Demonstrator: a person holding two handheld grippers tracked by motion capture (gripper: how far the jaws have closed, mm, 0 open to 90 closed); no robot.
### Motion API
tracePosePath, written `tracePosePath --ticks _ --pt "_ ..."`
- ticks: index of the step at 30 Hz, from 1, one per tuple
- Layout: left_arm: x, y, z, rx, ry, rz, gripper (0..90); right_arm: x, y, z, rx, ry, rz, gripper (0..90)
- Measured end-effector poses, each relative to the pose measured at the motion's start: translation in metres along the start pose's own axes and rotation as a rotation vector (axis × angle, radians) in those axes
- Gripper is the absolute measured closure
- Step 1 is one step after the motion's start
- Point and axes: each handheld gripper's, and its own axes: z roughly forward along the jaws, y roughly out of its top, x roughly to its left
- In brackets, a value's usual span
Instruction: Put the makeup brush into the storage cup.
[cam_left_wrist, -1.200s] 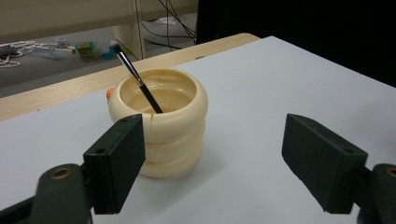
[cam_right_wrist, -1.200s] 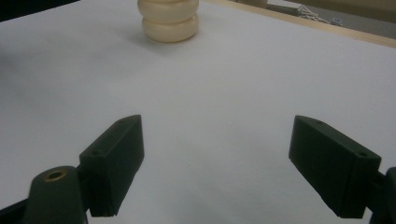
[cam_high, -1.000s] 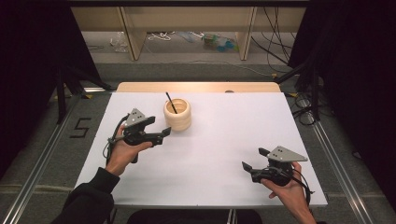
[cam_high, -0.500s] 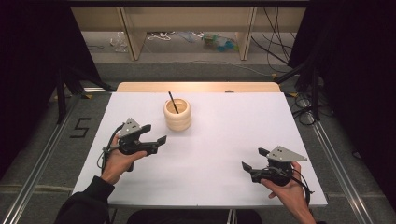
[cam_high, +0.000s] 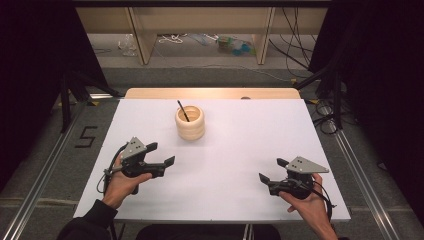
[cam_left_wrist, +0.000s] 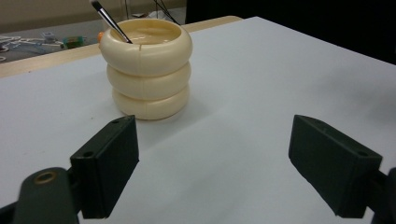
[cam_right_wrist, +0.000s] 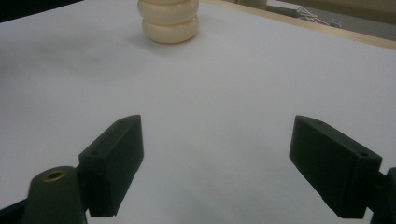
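The cream holder (cam_high: 190, 123) stands upright on the far half of the white table (cam_high: 235, 165), a little left of the middle, with a thin dark brush (cam_high: 182, 111) leaning inside it, handle up and tilted toward the left. In the left gripper view the holder (cam_left_wrist: 147, 65) looks like three fat rings stacked one on another, smooth and glossy, with a wide open mouth; the brush (cam_left_wrist: 110, 19) rests against the near-left rim, and its metal collar shows just above the lip. Nothing else is in the holder as far as the pictures show.

A second ago the left gripper (cam_high: 161, 154) was close beside the holder; now it sits nearer the person and lower, well apart from the holder, pointing toward the right. Its jaws have just been opening and stand spread wide with nothing between them. That reads as a let-go and a pulling away: the brush appears to be delivered, and this hand looks finished with it.

The right gripper (cam_high: 271, 171) hovers at the near right of the table, in the same place as before, jaws spread and empty, aimed across the bare white top toward the holder (cam_right_wrist: 169, 17) far off.
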Motion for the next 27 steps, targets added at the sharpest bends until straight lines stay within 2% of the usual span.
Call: tracePosePath --ticks 1,4,8,10,19,20,23,24,26,27 --pt "-0.001 -0.001 -0.001 -0.006 0.0 -0.011 16.3 -0.001 0.0 0.0 -0.01 -0.007 -0.014 18.6" --pt "-0.002 -0.003 -0.003 -0.012 -0.002 0.009 16.3 -0.001 0.0 -0.001 -0.002 -0.008 -0.015 18.5" --pt "0.0 -0.008 -0.007 0.001 -0.001 0.016 16.1 -0.001 0.001 -0.002 -0.005 -0.01 -0.011 18.3" --pt "0.001 -0.01 -0.008 -0.002 0.006 -0.009 16.0 -0.001 0.001 -0.002 -0.006 -0.011 -0.012 18.2" --pt "0.0 -0.014 -0.015 0.003 0.01 0.015 16.1 0.0 0.001 -0.002 -0.001 -0.002 0.002 18.1" --pt "-0.001 -0.014 -0.015 0.0 0.009 0.002 16.1 0.0 0.001 -0.002 -0.002 -0.002 0.002 18.1" --pt "-0.001 -0.015 -0.018 -0.002 0.016 0.007 16.1 0.0 0.001 -0.002 -0.011 -0.008 -0.007 18.1" --pt "-0.002 -0.016 -0.018 -0.006 0.014 -0.006 16.1 0.0 0.001 -0.001 -0.011 -0.005 -0.008 18.1" --pt "-0.004 -0.016 -0.02 -0.005 0.018 -0.007 16.1 0.001 0.001 -0.001 -0.003 0.006 -0.001 18.0" --pt "-0.004 -0.017 -0.02 -0.003 0.019 -0.007 16.1 0.0 0.001 0.0 -0.024 -0.001 -0.013 17.8"
